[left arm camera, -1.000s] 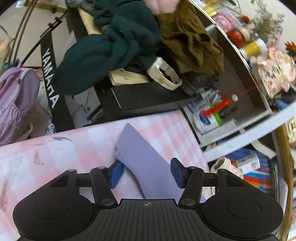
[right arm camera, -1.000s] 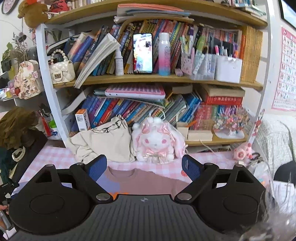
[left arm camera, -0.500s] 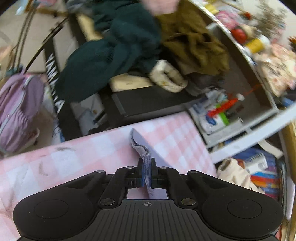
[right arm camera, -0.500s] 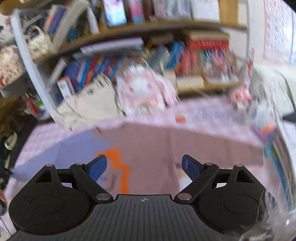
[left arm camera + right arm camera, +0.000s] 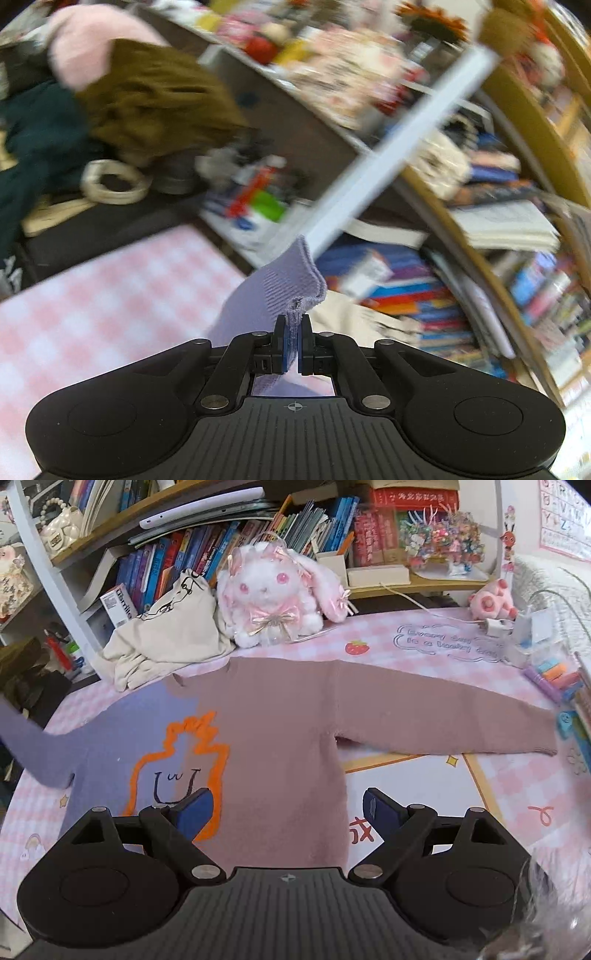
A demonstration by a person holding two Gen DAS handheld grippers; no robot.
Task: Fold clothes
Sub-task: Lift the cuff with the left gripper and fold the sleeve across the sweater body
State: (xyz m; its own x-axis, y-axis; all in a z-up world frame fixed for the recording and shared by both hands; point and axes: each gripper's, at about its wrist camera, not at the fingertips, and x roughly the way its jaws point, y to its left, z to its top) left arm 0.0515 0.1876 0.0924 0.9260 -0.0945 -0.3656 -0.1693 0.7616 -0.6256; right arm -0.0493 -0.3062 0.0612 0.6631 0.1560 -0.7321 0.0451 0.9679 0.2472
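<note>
From the left wrist, the left hand-held gripper (image 5: 293,345) is pinched shut on the lilac sleeve cuff (image 5: 280,291), lifted clear of the checked bench (image 5: 92,295); the soft knit droops and looks light.

From the right wrist, the right hand-held gripper (image 5: 287,810) hangs wide open and empty over the sweater (image 5: 273,738), spread flat. Its hem and free right sleeve (image 5: 443,720) look easy holds; clutter crowds the bench's far edge.

Sweater (image 5: 280,738): soft matt knit, ribbed cuff (image 5: 291,280). Plush rabbit (image 5: 273,590): fluffy. Gripper fingers (image 5: 194,808): matt plastic. Counter cover (image 5: 509,782): smooth printed.
</note>
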